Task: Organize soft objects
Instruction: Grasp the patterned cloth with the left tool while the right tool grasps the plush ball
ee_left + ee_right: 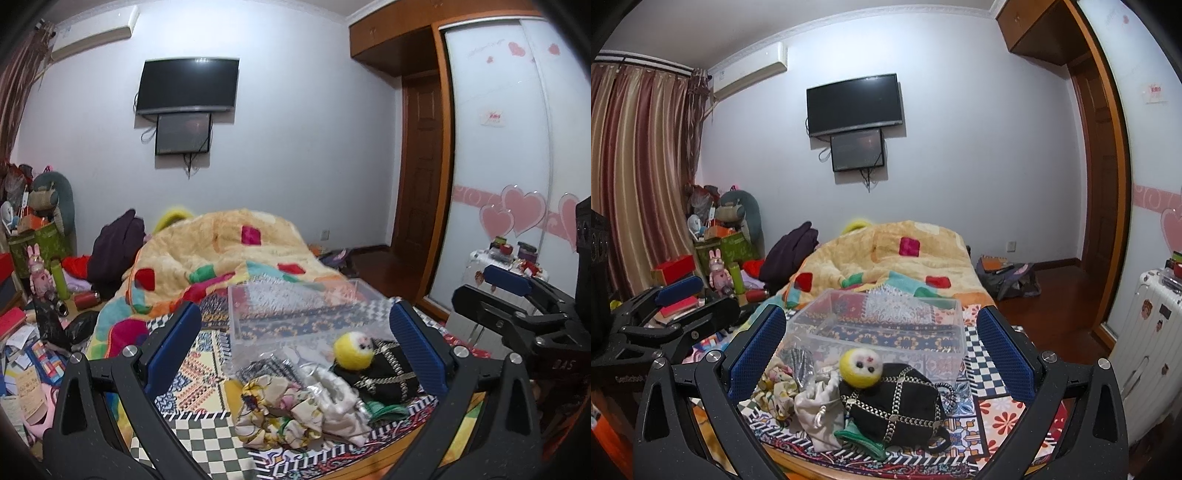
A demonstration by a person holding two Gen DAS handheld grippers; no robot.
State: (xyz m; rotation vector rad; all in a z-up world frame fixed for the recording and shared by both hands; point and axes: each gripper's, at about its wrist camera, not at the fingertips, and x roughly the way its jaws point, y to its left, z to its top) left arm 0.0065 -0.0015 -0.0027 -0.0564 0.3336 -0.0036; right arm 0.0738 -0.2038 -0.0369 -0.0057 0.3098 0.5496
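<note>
Patchwork cloth (997,413) on bed; TV (854,104) on white wall.

left hand-held gripper (293,341) and right hand-held gripper (882,349) both spread wide, side by side.

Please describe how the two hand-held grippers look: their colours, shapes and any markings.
Both the left gripper and the right gripper have matte black, speckled frames with triangular cut-outs and round silver screws. Their fingers carry long blue pads with a dotted grip texture. Pale lettering marks the bodies, but it is too blurred to read. No cables or sleeves show.
</note>
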